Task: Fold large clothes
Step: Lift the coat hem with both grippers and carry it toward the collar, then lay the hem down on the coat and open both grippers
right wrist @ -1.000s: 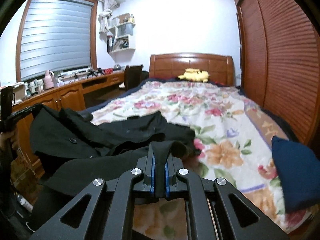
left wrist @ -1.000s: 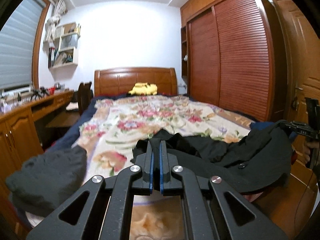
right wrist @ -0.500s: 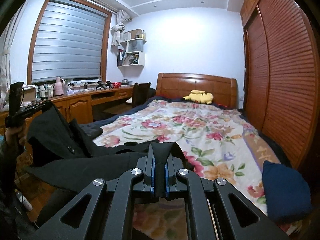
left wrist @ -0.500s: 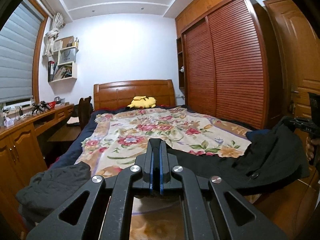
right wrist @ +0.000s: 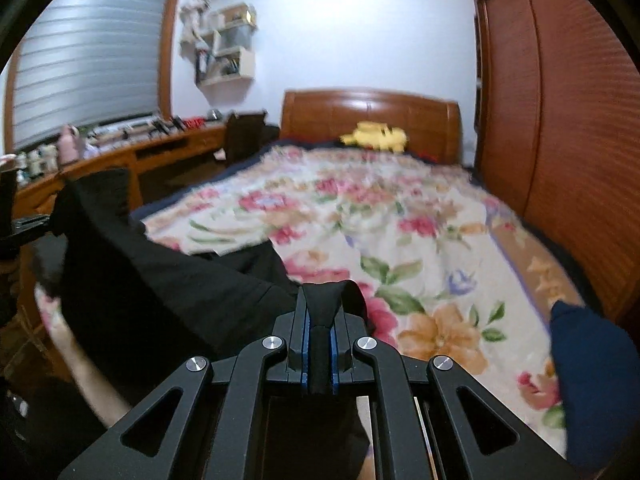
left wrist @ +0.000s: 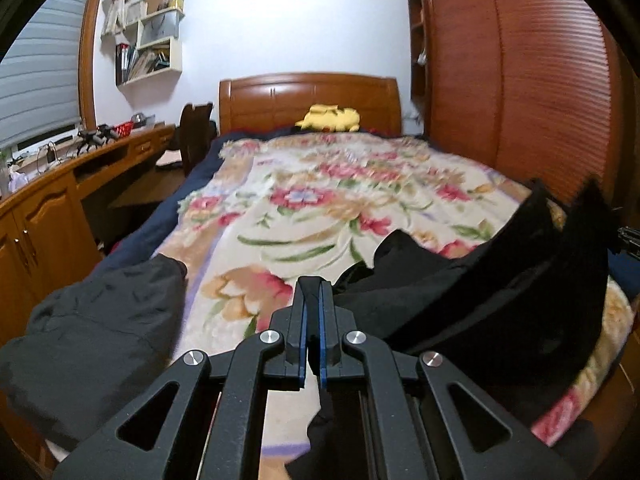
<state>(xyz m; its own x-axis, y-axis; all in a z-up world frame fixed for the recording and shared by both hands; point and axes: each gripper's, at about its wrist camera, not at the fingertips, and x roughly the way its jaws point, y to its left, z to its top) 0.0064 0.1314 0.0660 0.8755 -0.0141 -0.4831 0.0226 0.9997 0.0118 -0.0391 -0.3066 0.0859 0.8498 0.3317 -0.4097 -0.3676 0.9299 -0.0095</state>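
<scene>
The left gripper [left wrist: 313, 292] had its jaws almost together, pinching a thin edge of the black coat [left wrist: 492, 280]. The right gripper [right wrist: 320, 300] had its jaws tight on a thick fold of the same black coat [right wrist: 160, 280]. The coat was stretched between the two grippers at the near end of the bed [left wrist: 320, 200], with part of it lying on the flowery blanket [right wrist: 400, 220] and part lifted up in the air. In the left view the coat rose up on the right side like a dark wing. In the right view it ran off to the left, where the other gripper showed at the picture's edge, small and dark. A bare arm [right wrist: 88, 376] showed below the coat there. A gray jacket [left wrist: 88, 328] lay bunched on the near left corner of the bed, apart from the black coat. A dark blue cloth [right wrist: 592, 380] sat on the near right corner. A yellow soft toy [left wrist: 330, 118] rested at the far end by the wooden headboard [left wrist: 308, 96]. A long wooden surface [left wrist: 60, 184] ran along the left wall under the window blind [right wrist: 88, 52], with small things on it too blurry to tell. A big brown wardrobe [left wrist: 520, 80] stood on the right.
</scene>
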